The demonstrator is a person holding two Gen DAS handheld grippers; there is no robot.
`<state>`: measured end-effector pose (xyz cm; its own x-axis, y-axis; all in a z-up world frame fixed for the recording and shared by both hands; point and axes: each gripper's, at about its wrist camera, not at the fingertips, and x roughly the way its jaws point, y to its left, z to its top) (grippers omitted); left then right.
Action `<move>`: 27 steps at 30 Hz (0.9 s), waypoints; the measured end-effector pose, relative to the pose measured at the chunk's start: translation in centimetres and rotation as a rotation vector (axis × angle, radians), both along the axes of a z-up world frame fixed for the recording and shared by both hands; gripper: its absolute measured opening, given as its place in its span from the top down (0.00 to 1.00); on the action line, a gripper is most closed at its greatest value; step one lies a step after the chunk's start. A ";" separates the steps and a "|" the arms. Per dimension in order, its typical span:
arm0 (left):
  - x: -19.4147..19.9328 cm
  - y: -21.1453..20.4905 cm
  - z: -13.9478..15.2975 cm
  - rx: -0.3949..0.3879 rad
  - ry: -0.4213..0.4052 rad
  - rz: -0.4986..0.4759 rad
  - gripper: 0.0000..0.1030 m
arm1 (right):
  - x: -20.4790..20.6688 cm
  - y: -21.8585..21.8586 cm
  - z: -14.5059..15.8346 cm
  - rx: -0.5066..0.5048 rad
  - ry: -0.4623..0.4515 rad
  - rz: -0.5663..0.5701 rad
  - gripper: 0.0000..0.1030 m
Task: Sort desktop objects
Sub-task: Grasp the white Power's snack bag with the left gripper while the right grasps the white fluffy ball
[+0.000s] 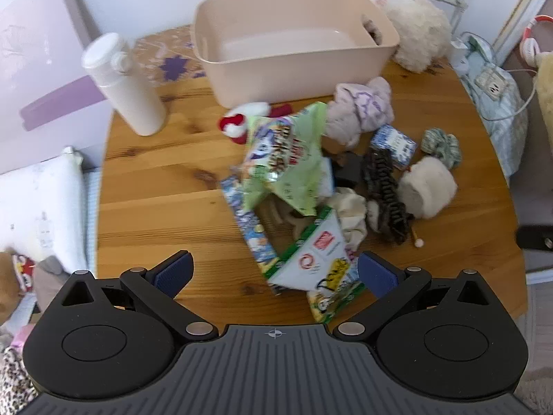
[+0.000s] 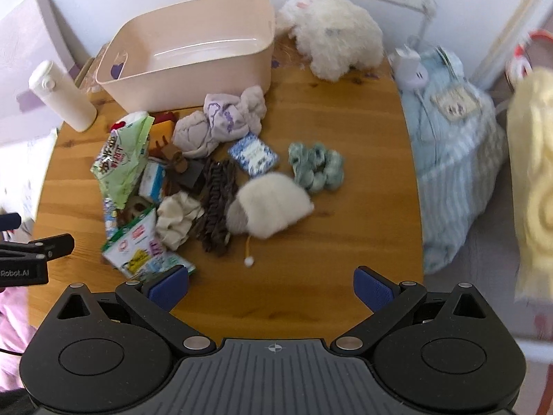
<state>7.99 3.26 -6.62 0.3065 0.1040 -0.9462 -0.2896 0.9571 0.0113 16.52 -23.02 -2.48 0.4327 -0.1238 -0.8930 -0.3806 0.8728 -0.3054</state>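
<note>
Left wrist view is showing the left gripper [image 1: 274, 269] hanging over the near edge of a round wooden table [image 1: 166, 186], its blue-padded fingers [image 1: 172, 271] standing spread wide with nothing clamped between them; a white and green snack packet [image 1: 319, 263] is lying on the table between them, but the pads are not pressing it. Behind that packet a pale green snack bag [image 1: 287, 159] is standing tented over the heap of clutter. Further back a pink plastic bin [image 1: 290, 31] is sitting empty against the wall, with a white bottle [image 1: 122, 83] standing upright well to its left and a fluffy white plush toy [image 1: 418, 31] just beside its right end. Right wrist view is showing the right gripper [image 2: 271, 288] also spread fully and holding nothing, hovering above bare wood at the near side of the table. Ahead of it a white furry pouch [image 2: 273, 207] is lying beside a dark brown braided piece [image 2: 216, 204], with a teal scrunchie [image 2: 316, 166] just to the right and a small blue and white box [image 2: 254, 154] near the middle of the pile. A crumpled lilac cloth [image 2: 224, 121] is resting just in front of the bin. Part of the left gripper is poking in at the left edge of this view.
</note>
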 end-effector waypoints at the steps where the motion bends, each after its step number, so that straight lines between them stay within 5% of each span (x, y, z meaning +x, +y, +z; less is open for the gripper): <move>1: 0.2 -0.3 -0.5 -0.003 -0.001 -0.009 0.00 | 0.4 0.2 -0.4 -0.009 -0.015 0.027 0.00; 13: 0.9 -3.1 -6.3 -0.009 0.024 -0.045 0.00 | 3.7 0.5 -5.4 0.031 -0.045 0.211 0.00; 19: 1.9 -2.9 -10.3 -0.041 0.094 0.047 0.00 | 6.5 -0.5 -8.4 0.039 -0.055 0.242 0.07; 27: 2.6 -2.9 -13.5 -0.041 0.075 0.169 0.00 | 10.9 -2.0 -11.2 0.042 -0.012 0.255 0.11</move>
